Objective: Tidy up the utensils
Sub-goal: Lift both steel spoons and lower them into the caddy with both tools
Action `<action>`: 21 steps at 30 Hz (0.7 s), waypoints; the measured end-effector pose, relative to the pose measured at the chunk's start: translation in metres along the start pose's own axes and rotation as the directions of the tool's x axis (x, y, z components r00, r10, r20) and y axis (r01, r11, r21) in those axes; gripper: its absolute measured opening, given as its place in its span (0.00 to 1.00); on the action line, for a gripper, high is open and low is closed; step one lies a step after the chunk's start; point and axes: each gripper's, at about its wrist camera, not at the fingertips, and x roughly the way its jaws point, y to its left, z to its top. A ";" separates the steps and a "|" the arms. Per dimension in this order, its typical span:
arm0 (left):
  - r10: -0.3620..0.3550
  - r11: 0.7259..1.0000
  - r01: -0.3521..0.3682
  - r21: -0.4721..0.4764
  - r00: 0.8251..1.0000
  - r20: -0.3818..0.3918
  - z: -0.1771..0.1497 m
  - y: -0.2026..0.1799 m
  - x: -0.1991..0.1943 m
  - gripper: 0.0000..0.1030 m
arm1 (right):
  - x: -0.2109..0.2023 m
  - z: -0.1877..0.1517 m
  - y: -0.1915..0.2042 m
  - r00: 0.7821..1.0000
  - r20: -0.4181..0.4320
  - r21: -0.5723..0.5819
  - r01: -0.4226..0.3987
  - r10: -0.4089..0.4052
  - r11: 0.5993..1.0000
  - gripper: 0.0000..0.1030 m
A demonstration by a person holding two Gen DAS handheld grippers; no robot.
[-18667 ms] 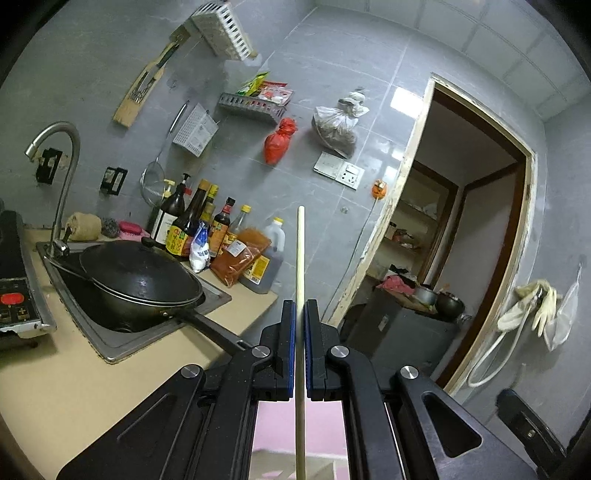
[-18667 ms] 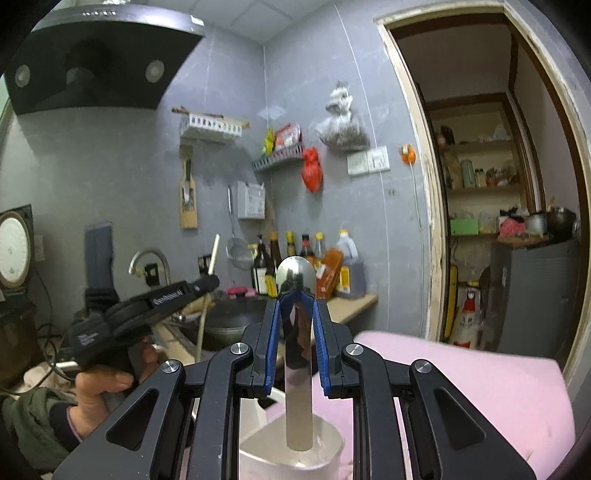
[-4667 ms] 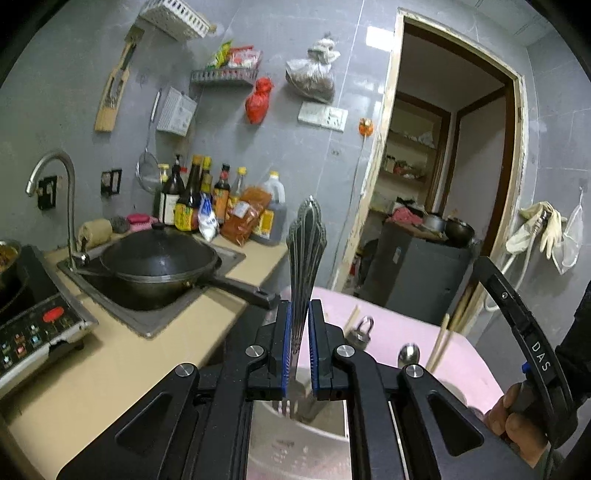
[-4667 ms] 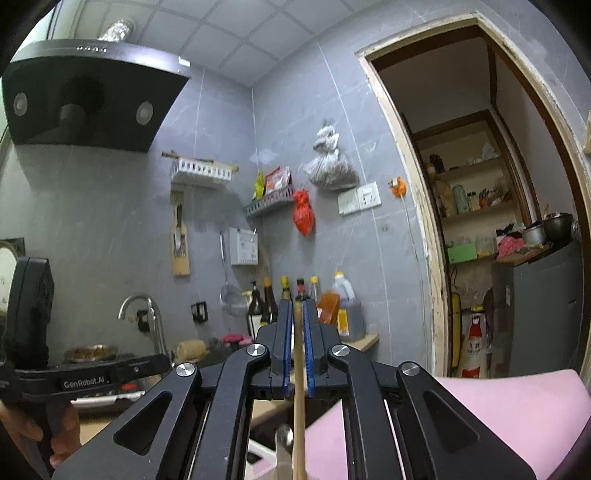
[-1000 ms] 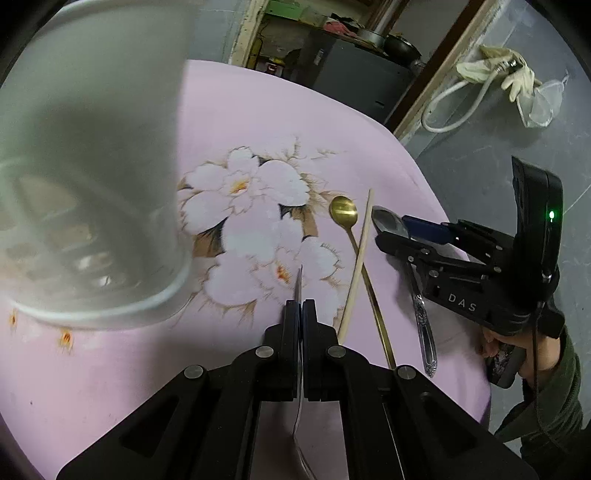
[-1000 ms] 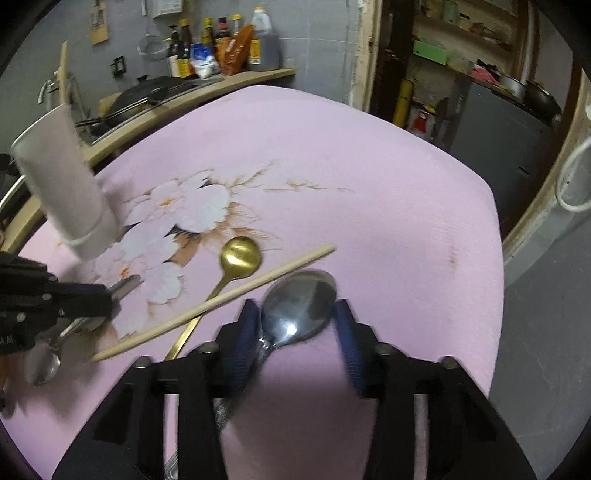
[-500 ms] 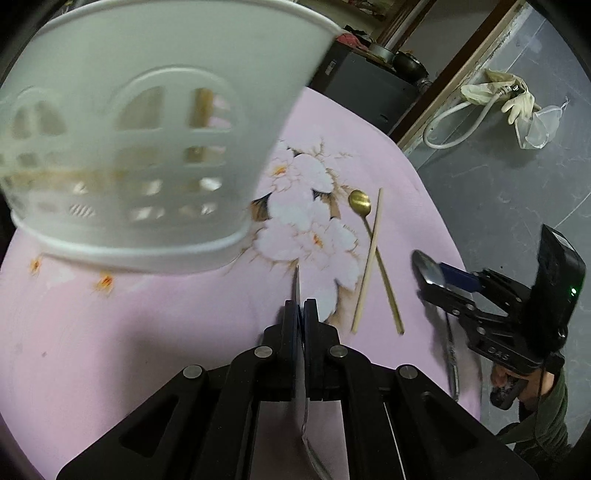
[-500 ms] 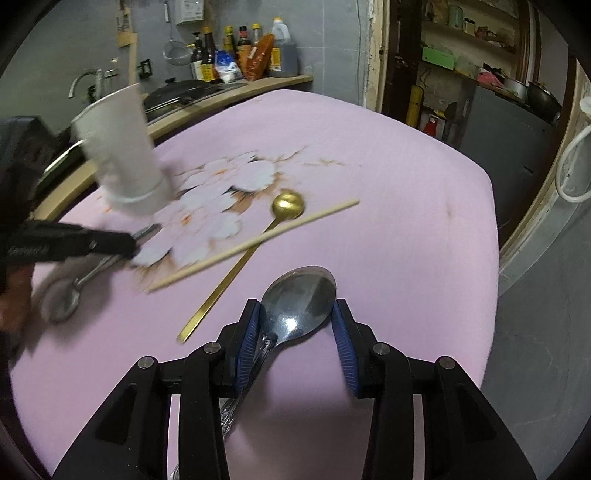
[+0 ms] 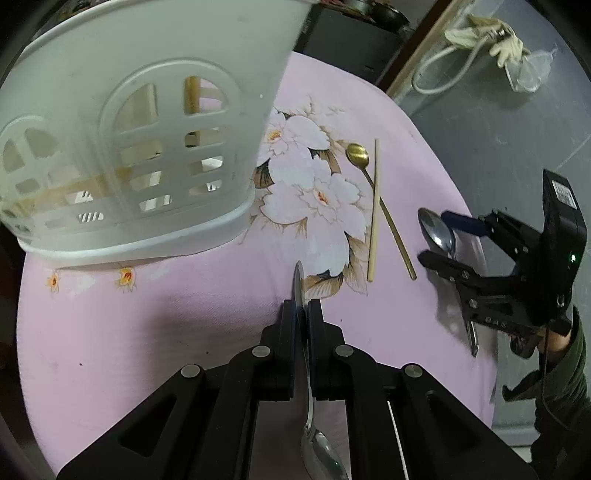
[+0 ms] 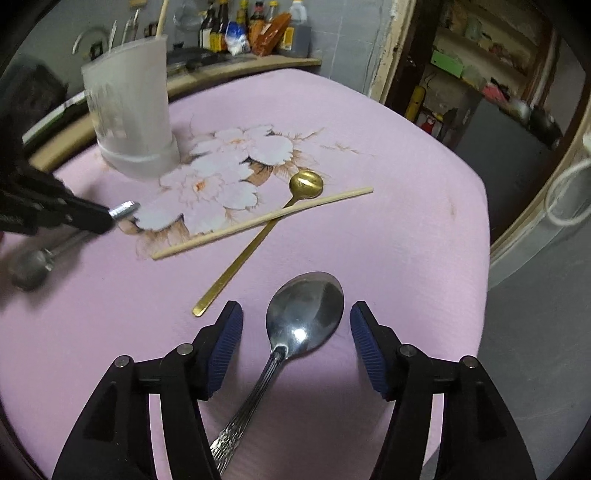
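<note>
A large steel spoon (image 10: 304,314) lies on the pink flowered cloth (image 10: 406,184). My right gripper (image 10: 295,310) straddles its bowl, jaws opening, blue pads clear of it. My left gripper (image 9: 302,304) grips a smaller steel spoon (image 9: 317,458) by the handle, bowl towards the camera. Its jaws are just starting to open, and the pads still touch the handle. A gold spoon (image 10: 305,183) and a wooden chopstick (image 10: 266,221) lie crossed between the grippers. The white slotted utensil holder (image 9: 147,147) stands close at the left, a chopstick (image 9: 192,96) inside.
The cloth's right edge (image 9: 476,236) drops to a grey floor. A counter with several bottles (image 10: 258,29) runs behind the holder. A doorway with shelves (image 10: 480,55) and a dark cabinet (image 9: 351,37) lie beyond. A person's sleeve (image 9: 561,387) shows behind the right gripper.
My right jaws have spread off the large spoon, which now rests on the cloth. My left gripper has shifted a little towards the holder, smaller spoon still between its pads.
</note>
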 end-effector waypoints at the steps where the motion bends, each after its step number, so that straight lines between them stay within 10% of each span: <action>1: 0.002 1.000 -0.002 0.015 1.000 -0.007 0.000 -0.001 0.000 0.05 | 0.001 0.001 0.000 1.000 -0.003 0.003 0.008 -0.008 1.000 0.56; 4: 0.010 0.999 -0.010 0.048 1.000 -0.004 -0.004 -0.004 -0.002 0.03 | 0.000 0.000 -0.003 0.999 0.006 0.009 0.042 -0.042 0.999 0.37; 13: -0.042 0.999 0.036 0.034 0.972 0.231 -0.028 0.004 -0.031 0.00 | -0.017 -0.010 -0.001 0.994 0.114 0.067 -0.007 -0.001 0.998 0.36; 21: -0.013 1.000 0.004 0.019 0.858 0.513 -0.044 -0.007 -0.067 0.00 | -0.059 -0.011 0.031 0.919 0.372 0.056 0.115 -0.128 0.992 0.36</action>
